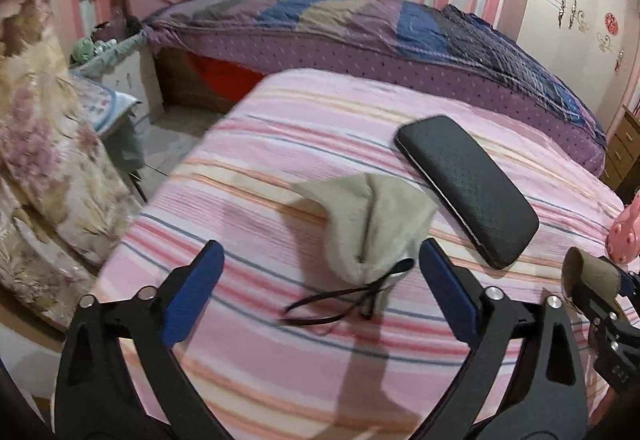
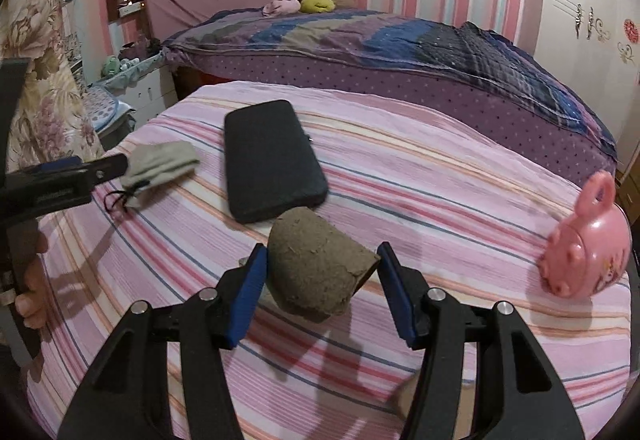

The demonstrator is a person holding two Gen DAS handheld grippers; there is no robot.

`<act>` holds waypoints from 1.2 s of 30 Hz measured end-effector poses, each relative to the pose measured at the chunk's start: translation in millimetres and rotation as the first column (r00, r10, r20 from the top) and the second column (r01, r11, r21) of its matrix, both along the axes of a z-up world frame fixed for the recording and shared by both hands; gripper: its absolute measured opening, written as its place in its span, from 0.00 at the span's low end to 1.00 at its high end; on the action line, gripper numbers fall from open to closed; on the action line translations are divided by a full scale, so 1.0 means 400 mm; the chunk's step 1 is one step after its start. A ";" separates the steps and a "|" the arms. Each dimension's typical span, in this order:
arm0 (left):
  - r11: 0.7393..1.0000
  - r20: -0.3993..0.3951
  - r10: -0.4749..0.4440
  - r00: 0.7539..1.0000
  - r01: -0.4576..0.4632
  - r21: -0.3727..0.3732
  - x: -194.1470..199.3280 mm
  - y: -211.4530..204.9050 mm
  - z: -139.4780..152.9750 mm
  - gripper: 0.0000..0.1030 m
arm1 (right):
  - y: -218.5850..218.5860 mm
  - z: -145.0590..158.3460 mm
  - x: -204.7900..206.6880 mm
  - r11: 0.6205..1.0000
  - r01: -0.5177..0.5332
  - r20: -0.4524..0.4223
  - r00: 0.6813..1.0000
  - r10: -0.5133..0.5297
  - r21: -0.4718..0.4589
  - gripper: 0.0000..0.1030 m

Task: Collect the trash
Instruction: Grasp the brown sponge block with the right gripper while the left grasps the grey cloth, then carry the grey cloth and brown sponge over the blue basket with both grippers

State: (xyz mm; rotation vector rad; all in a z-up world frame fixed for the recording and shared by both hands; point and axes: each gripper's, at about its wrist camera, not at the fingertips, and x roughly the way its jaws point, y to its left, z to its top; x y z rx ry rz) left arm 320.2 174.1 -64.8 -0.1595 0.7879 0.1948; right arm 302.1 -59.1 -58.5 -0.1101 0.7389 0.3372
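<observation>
A brown cardboard tube (image 2: 316,264) hangs just above the pink striped sheet (image 2: 440,179), and my right gripper (image 2: 322,251) is shut on it, blue pads on both ends. The left wrist view shows this tube (image 1: 588,274) at the far right edge. A grey drawstring pouch (image 1: 372,228) lies on the sheet, its black cord trailing toward the camera. My left gripper (image 1: 320,250) stands open around the pouch's near end, pads not touching it. From the right wrist view the pouch (image 2: 164,163) lies at the left, by the left gripper's fingertip (image 2: 116,165).
A black textured case (image 1: 468,187) lies beside the pouch. A pink piggy bank (image 2: 584,240) stands at the sheet's right edge. Behind is a bed with a purple and blue quilt (image 2: 360,39). Floral fabric (image 1: 36,127) and a bedside cabinet (image 1: 132,79) are at the left.
</observation>
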 end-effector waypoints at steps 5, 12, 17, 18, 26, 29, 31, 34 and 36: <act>1.000 -0.029 -0.016 0.999 0.015 -0.022 0.030 -0.023 -0.033 0.65 | -0.064 -0.013 0.008 1.000 0.007 0.003 1.000 -0.007 -0.002 0.54; 0.995 -0.054 -0.083 0.995 0.079 -0.067 0.035 -0.047 -0.043 0.32 | -0.076 -0.014 0.001 1.000 0.018 0.000 1.000 -0.018 -0.003 0.54; 0.990 -0.075 -0.089 0.993 0.079 -0.120 0.013 -0.037 -0.034 0.19 | -0.092 -0.010 -0.032 0.999 0.034 0.016 0.999 -0.034 -0.001 0.54; 0.989 -0.077 -0.086 0.993 0.075 -0.130 0.006 -0.034 -0.030 0.18 | -0.101 -0.008 -0.043 0.999 0.039 0.019 0.999 -0.039 -0.005 0.54; 0.996 -0.014 -0.046 0.999 0.044 -0.081 -0.094 -0.036 0.048 0.16 | -0.150 0.023 -0.129 0.997 0.068 0.032 0.997 -0.067 -0.033 0.54; 0.997 -0.001 -0.030 1.000 0.030 -0.065 -0.130 -0.040 0.065 0.16 | -0.181 0.035 -0.167 0.996 0.079 0.041 0.996 -0.078 -0.047 0.54; 0.998 0.005 -0.023 1.000 0.023 -0.060 -0.151 -0.043 0.076 0.16 | -0.194 0.036 -0.177 0.995 0.084 0.043 0.996 -0.082 -0.049 0.54; 0.998 0.019 -0.011 1.000 0.012 -0.069 -0.183 -0.043 0.089 0.16 | -0.248 0.052 -0.232 0.992 0.105 0.047 0.994 -0.102 -0.063 0.54; 0.996 0.035 -0.009 0.999 0.011 -0.083 -0.203 -0.041 0.100 0.16 | -0.268 0.058 -0.252 0.991 0.113 0.051 0.993 -0.109 -0.074 0.54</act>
